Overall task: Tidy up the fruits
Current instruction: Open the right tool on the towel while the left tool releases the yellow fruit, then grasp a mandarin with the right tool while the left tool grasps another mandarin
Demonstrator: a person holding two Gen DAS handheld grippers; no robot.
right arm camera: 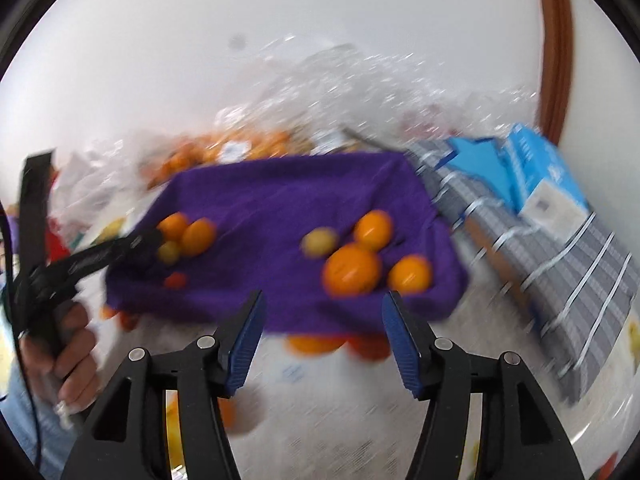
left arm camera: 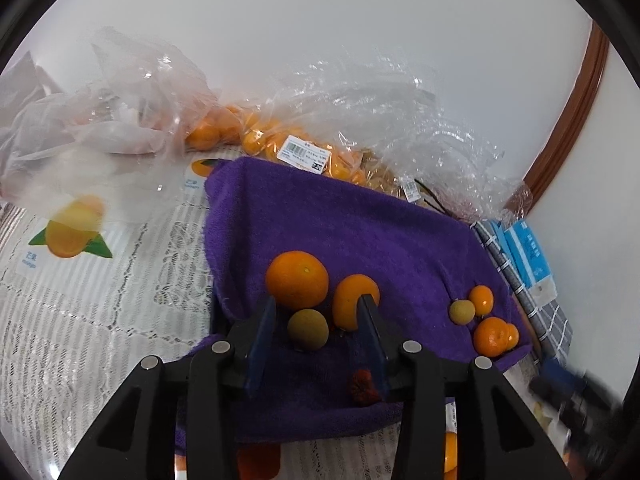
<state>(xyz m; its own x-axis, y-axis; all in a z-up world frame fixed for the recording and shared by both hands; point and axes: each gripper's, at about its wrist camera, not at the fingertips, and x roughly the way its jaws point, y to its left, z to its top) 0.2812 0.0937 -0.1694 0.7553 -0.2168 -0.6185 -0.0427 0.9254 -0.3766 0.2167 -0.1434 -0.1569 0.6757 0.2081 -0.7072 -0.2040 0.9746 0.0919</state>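
Note:
A purple towel (left arm camera: pixel 360 232) covers a raised block and carries loose fruit. My left gripper (left arm camera: pixel 316 308) stands open around a small yellow-green fruit (left arm camera: pixel 308 329); its pads do not touch it. Just beyond are a large orange (left arm camera: pixel 297 279) and a smaller orange (left arm camera: pixel 354 300). A small red fruit (left arm camera: pixel 362 388) lies near the right finger. At the towel's right sit several small oranges (left arm camera: pixel 492 336) and another yellow-green fruit (left arm camera: pixel 462 311). My right gripper (right arm camera: pixel 323 300) is open and empty before the towel's (right arm camera: pixel 280 200) front edge, short of an orange (right arm camera: pixel 352 270). A hand (right arm camera: pixel 72 344) holds the left gripper (right arm camera: pixel 154 240).
Clear plastic bags (left arm camera: pixel 360 100) with oranges (left arm camera: pixel 204 134) lie behind the towel by the white wall. Fruit picture cards, one a mango card (left arm camera: pixel 68 240), lie on the lace tablecloth (left arm camera: pixel 100 340). A blue box (right arm camera: pixel 536 172) rests on checked cloth (right arm camera: pixel 580 280) at the right.

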